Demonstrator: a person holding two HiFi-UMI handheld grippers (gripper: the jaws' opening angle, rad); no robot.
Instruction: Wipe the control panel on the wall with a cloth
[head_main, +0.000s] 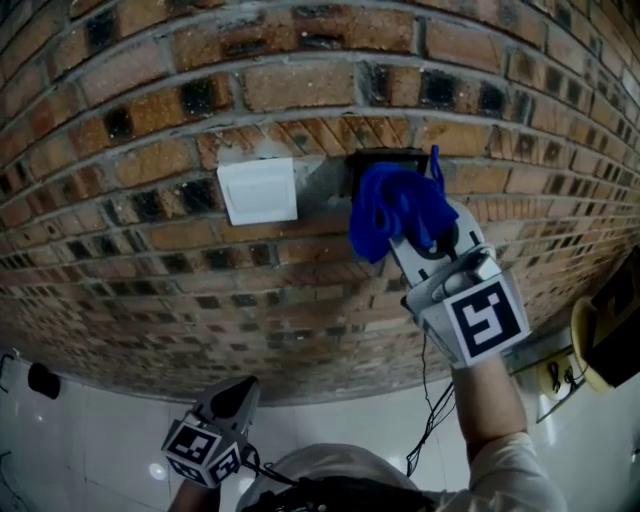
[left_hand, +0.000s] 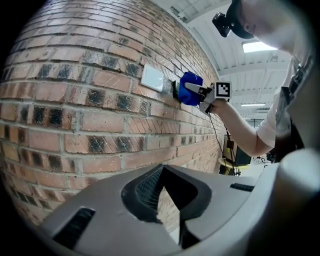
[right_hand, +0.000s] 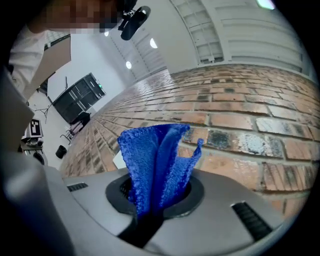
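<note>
Left gripper (left_hand: 165, 200) jaws stand a little apart with nothing between them, and I hold it low, well below the brick wall's (head_main: 300, 90) white switch plate (head_main: 258, 190). Just right of that plate, my right gripper (right_hand: 155, 200) jaws are clamped on the blue cloth (head_main: 395, 210), which bunches ahead of their tips against the dark control panel (head_main: 385, 157).

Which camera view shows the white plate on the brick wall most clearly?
The head view: the white plate faces the camera whole, left of the blue cloth. The left gripper view shows it small and slanted; the right gripper view shows only a corner behind the cloth.
</note>
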